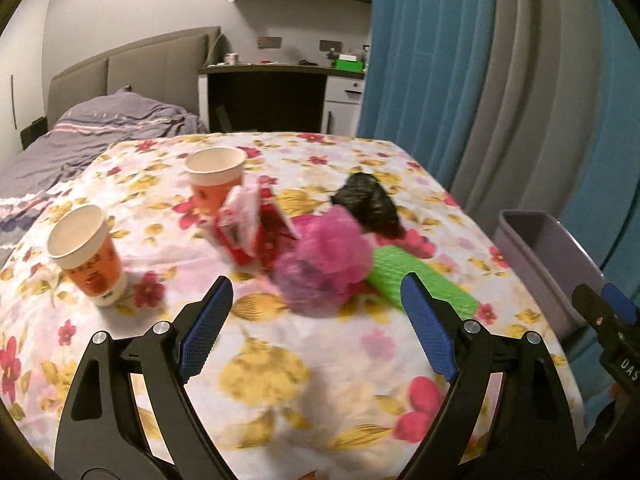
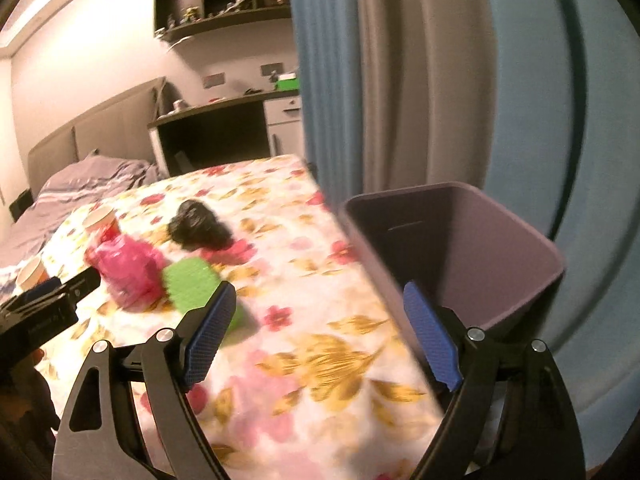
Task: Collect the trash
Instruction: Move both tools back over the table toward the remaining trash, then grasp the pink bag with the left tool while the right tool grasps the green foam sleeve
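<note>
Trash on the table, bin beside it, both grippers empty.

The trash sits mid-table in a tight cluster: pink mesh ball (image 1: pixel 324 256), green roll (image 1: pixel 420 284) touching its right side, black wad (image 1: pixel 368 204) just behind, red carton (image 1: pixel 252 228) to the left, with two cups (image 1: pixel 90 254) (image 1: pixel 216 178) further left. Bin (image 2: pixel 500 248) stands off the table's right edge. Left gripper (image 1: pixel 316 320) is spread wide, nothing held, hovering short of the pink ball. Right gripper (image 2: pixel 320 336) is equally wide and empty, straddling the table edge near the bin. Risk: items touch, so closing on the pink ball may drag the green roll or snag two at once; soft mesh could slip free before reaching the bin. The upright cups look easy to tip. Frames are blurred.
</note>
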{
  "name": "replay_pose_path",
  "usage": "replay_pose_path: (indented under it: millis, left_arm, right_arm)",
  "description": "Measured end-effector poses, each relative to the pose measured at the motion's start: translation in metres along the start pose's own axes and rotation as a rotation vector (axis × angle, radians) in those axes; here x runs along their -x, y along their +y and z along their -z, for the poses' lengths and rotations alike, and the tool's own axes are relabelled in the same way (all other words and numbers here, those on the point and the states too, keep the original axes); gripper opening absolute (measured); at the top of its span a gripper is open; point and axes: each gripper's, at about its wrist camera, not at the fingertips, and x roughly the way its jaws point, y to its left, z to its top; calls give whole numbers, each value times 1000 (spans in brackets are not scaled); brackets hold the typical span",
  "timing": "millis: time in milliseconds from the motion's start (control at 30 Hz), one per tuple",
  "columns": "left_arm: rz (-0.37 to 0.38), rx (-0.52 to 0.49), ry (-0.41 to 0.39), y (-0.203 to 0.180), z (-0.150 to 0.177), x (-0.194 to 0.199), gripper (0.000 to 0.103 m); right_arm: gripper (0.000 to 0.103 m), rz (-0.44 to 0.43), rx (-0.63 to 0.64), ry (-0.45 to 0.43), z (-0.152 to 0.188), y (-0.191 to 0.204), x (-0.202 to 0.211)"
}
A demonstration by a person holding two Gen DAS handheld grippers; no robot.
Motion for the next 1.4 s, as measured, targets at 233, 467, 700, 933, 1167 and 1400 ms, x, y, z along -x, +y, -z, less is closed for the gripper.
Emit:
replay_pose_path:
  millis: [233, 467, 700, 933, 1167, 1400]
  left_arm:
    - [-5, 13, 1, 18, -1, -2, 84]
    - [64, 18, 46, 7, -12, -25, 84]
    - [43, -13, 85, -8, -20, -57, 84]
    - [62, 1, 138, -6, -18, -77, 71]
    - [111, 26, 145, -1, -15, -79, 27]
    - [140, 28, 125, -1, -19, -62, 12]
  right_arm:
    - [83, -33, 17, 24, 2, 20, -10]
    - [83, -44, 30, 38, 1, 27, -16]
    - [83, -44, 40, 54, 1, 29, -22]
    - [83, -55, 62, 81, 1, 36, -35]
    - [83, -79, 98, 121, 2, 49, -52]
    - [83, -105, 142, 160, 5, 65, -69]
